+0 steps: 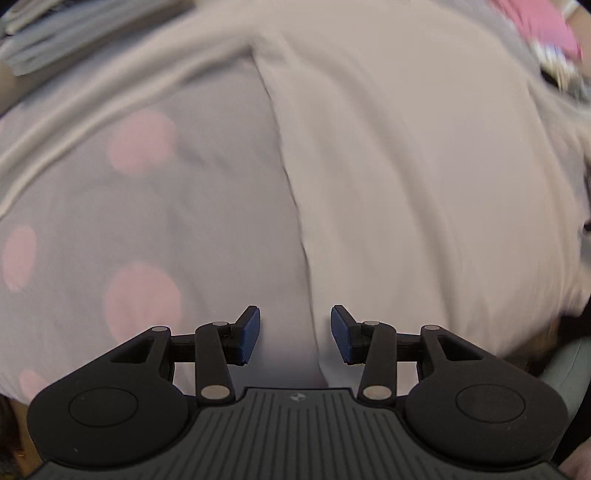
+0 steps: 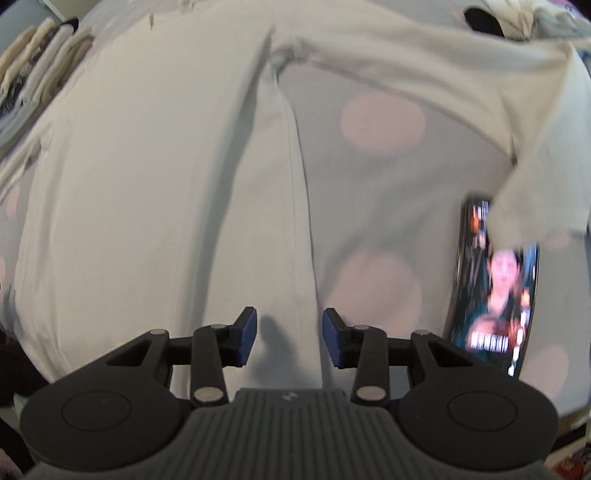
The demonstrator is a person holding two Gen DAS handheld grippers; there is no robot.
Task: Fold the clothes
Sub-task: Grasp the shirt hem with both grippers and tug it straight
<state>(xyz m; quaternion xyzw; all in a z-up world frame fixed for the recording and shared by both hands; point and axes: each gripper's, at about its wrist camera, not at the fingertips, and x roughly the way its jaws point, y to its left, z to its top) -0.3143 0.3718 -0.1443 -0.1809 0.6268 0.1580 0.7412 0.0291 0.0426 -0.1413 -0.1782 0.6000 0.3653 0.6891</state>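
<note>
- The left gripper [image 1: 295,334], black with blue ribbed pads, hung with its jaws apart and nothing between them; it hovered over the side edge of a pale off-white cotton garment [image 1: 406,166]
- That garment lay spread flat on a grey sheet printed with large pink dots [image 1: 140,144]; its long straight edge ran from the gap between the fingers up and away, with the sheet to the left of it
- The right gripper [image 2: 289,338], of the same black build, also stood with jaws apart and empty; below it lay the same pale garment [image 2: 147,184], its hemmed edge passing between the fingertips
- A sleeve [image 2: 461,107] of the garment stretched across the upper right and its cuff end covered the top corner of a lit smartphone [image 2: 498,306] lying on the dotted sheet [image 2: 380,122]
- At the far left sat a stack of folded clothes [image 2: 33,85], blurred, perhaps towels or shirts
- A bright pink item [image 1: 535,26] showed at the far right, too smeared to identify
</note>
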